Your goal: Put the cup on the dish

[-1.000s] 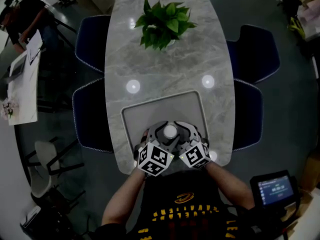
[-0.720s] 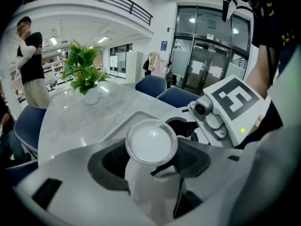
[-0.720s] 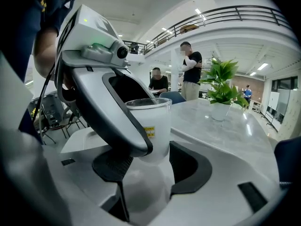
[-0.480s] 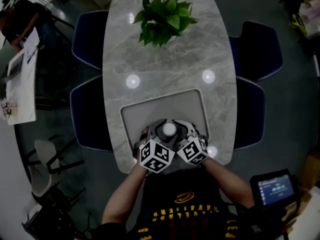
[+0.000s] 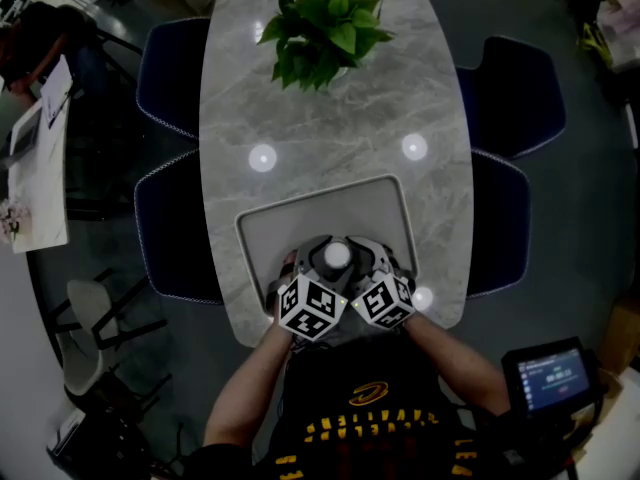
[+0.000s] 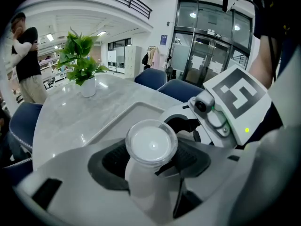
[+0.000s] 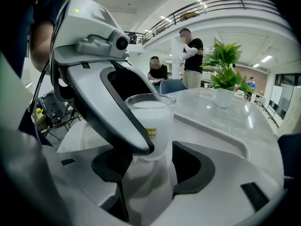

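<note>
The left gripper (image 6: pixel 151 163) is closed on the translucent white cup (image 6: pixel 150 142), dark pads (image 6: pixel 114 158) pressing both sides. The right gripper (image 7: pixel 149 167) comes in from the right and clamps the same cup (image 7: pixel 151 121), so both grippers meet around it. The cup is held at the near edge of the grey rectangular dish (image 5: pixel 290 223), whose far part lies bare. The dish sits at the near end of the marble worktop (image 5: pixel 330 128); a potted plant (image 5: pixel 322 30) stands at the far end.
</note>
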